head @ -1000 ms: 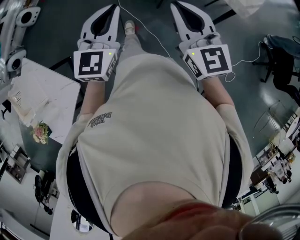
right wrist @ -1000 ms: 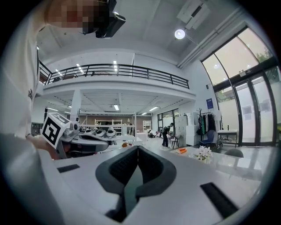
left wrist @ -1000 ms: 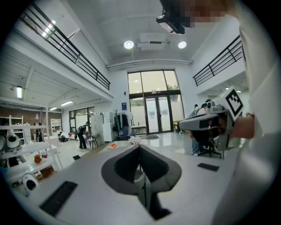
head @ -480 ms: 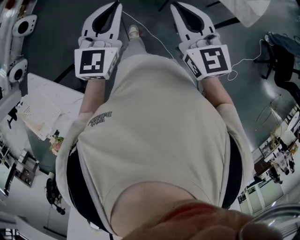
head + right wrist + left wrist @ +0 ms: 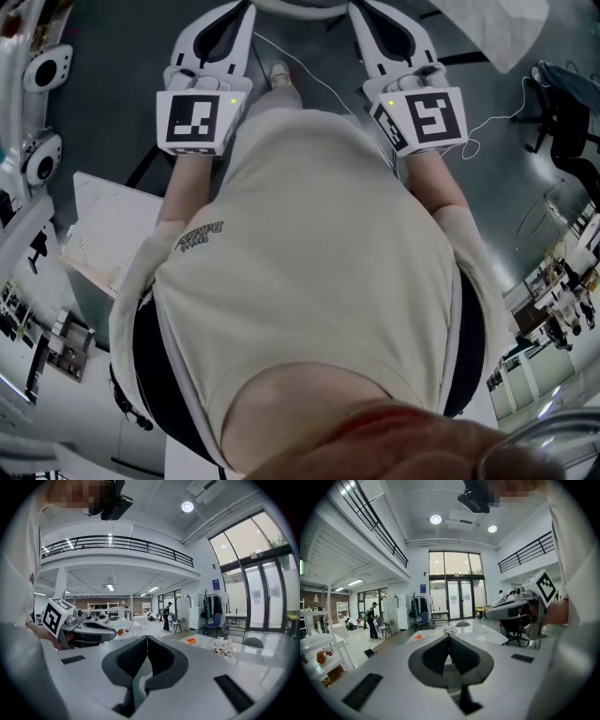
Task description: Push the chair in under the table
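Nearest, beige T-shirt (image 5: pixel 309 262) on person's torso, filling most of head view. Just ahead, left gripper (image 5: pixel 450 638) w/ marker cube: grey jaws pressed tip to tip, nothing btwn. Same for right gripper (image 5: pixel 146 638): closed tight, empty. Both held out side by side, roughly level, apart from each other. Below them, dark grey floor (image 5: pixel 112 112), white shoe (image 5: pixel 279 73), thin white cable (image 5: pixel 314 82). Further out, glossy white table (image 5: pixel 490 636) w/ small bunch of pale flowers (image 5: pixel 224 646) and an orange item (image 5: pixel 190 640) on top. Past that, rounded grey chair back (image 5: pixel 253 642), prob. the chair to push. Well apart from both grippers, no contact yet. Can't tell how far tucked in already.

Step in hand, by judgement: approach, not the push itself. Next move calls for getting round behind the chair, setting closed jaws against backrest on both sides evenly, then a straight level shove toward table. No need to open jaws. Mind cable underfoot.
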`<control>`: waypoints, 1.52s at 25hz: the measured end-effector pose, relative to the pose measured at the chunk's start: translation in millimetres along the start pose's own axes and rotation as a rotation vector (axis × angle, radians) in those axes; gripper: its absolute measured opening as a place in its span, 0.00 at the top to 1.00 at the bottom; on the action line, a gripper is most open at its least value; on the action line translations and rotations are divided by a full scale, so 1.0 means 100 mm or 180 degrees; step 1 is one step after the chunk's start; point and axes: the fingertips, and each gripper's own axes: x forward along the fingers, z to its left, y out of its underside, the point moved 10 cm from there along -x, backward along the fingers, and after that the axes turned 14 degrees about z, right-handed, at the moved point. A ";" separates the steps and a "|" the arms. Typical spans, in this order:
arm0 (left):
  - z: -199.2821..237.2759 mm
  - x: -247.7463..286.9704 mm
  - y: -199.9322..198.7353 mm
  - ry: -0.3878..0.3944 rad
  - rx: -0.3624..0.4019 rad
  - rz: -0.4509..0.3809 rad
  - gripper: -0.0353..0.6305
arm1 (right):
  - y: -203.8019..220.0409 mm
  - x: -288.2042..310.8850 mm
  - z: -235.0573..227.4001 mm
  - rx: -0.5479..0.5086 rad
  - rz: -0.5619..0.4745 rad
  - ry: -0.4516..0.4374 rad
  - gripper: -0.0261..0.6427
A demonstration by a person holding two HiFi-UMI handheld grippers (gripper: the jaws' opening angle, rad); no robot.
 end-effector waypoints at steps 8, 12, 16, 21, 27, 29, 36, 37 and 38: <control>0.50 0.28 -0.07 0.0306 0.0110 -0.0069 0.93 | -0.22 0.45 -0.01 0.0005 0.0009 0.0202 0.95; 0.57 0.37 -0.13 0.0391 0.0167 -0.0105 0.93 | -0.25 0.52 -0.06 -0.0017 0.0061 0.0234 0.95; 0.57 0.49 -0.15 0.0400 0.0189 -0.0008 0.93 | -0.22 0.54 -0.15 -0.0030 0.0125 0.0183 0.95; 0.53 0.57 -0.19 0.0426 0.0227 0.0162 0.93 | -0.15 0.60 -0.26 0.0015 0.0175 0.0058 0.95; 0.55 0.62 -0.22 0.0317 0.0008 0.0226 0.93 | -0.15 0.68 -0.37 0.0001 0.0218 -0.0071 0.95; 0.56 0.66 -0.21 0.0313 -0.0068 0.0276 0.93 | -0.15 0.70 -0.41 -0.0012 0.0254 -0.0098 0.95; 0.62 0.94 -0.11 0.0454 0.0036 0.0740 0.93 | -0.08 0.89 -0.53 -0.0146 0.0567 -0.0201 0.94; 0.63 1.00 -0.09 0.0500 0.0136 0.0834 0.93 | -0.06 0.94 -0.54 -0.0163 0.0636 -0.0230 0.94; 0.63 1.06 -0.07 0.0549 0.0249 0.0927 0.93 | -0.03 0.98 -0.56 -0.0171 0.0703 -0.0256 0.94</control>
